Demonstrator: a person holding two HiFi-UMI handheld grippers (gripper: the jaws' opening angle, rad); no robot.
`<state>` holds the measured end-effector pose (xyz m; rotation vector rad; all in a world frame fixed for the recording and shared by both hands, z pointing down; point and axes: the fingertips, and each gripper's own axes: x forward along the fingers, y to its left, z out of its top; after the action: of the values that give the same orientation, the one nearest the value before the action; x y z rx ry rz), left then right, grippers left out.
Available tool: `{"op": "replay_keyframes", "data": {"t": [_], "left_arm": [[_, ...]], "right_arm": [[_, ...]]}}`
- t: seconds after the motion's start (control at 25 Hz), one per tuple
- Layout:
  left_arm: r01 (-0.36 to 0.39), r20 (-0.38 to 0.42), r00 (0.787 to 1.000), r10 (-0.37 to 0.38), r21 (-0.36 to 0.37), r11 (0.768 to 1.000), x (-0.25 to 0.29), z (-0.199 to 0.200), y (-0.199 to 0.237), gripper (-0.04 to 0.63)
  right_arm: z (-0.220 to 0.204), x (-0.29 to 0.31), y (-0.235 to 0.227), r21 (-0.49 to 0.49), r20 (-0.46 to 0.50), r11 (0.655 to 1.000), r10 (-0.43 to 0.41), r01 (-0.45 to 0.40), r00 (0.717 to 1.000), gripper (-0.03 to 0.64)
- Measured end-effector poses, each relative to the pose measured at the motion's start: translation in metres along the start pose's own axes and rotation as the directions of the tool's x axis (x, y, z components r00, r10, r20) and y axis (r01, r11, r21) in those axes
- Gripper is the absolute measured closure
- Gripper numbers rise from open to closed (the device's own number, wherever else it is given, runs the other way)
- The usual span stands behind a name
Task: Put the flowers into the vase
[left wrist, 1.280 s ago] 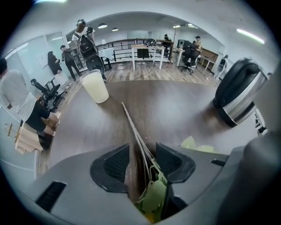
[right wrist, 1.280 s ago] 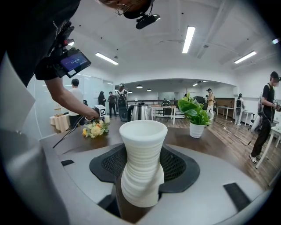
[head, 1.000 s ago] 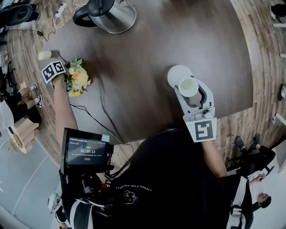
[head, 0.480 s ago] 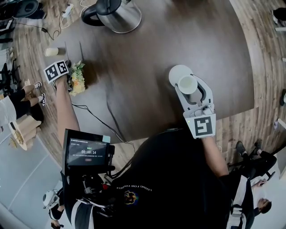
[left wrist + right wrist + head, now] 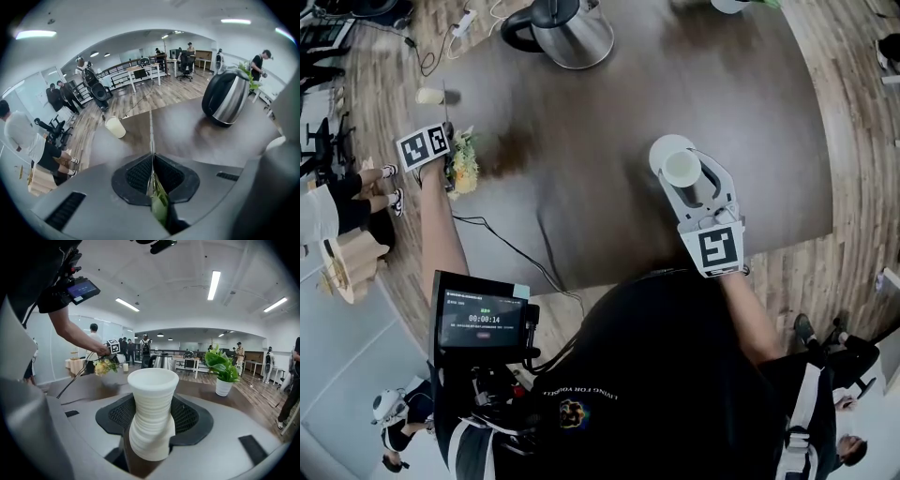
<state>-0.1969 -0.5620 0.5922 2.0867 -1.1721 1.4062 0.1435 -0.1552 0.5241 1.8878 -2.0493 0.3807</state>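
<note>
A small bunch of yellow and white flowers (image 5: 464,164) hangs at the dark table's left edge, with my left gripper (image 5: 447,176) shut on it. Its jaws have just been closing, and in the left gripper view a green stem (image 5: 158,202) sits pinched between the black pads (image 5: 136,176). From the right gripper view the flowers (image 5: 105,366) show far off to the left. My right gripper (image 5: 682,178) is shut on a white ribbed vase (image 5: 680,165), upright near the table's front. Both pads press the narrow waist of the vase (image 5: 152,413).
A steel kettle (image 5: 567,33) stands at the table's back, and a small cream cup (image 5: 429,96) at its far left edge. A black cable (image 5: 506,248) crosses the front left. A potted plant (image 5: 220,369) stands behind the vase. Several people are in the room beyond.
The left gripper has lifted a little with the flowers, which now look bunched closer to it. The right gripper has carried the vase slightly left and farther onto the table.
</note>
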Motion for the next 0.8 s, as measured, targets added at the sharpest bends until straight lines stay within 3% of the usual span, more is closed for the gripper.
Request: {"op": "replay_keyframes", "data": {"t": [0.48, 0.8], "left_arm": [[-0.056, 0.072, 0.996, 0.045, 0.166, 0.984, -0.069, 0.001, -0.013, 0.574], [-0.131, 0.151, 0.985, 0.088, 0.304, 0.944, -0.143, -0.014, -0.027, 0.574]], "right_arm": [[0.021, 0.004, 0.025, -0.091, 0.030, 0.994, 0.071, -0.068, 0.997, 0.376], [0.025, -0.022, 0.056, -0.148, 0.020, 0.986, 0.086, -0.082, 0.996, 0.376]]}}
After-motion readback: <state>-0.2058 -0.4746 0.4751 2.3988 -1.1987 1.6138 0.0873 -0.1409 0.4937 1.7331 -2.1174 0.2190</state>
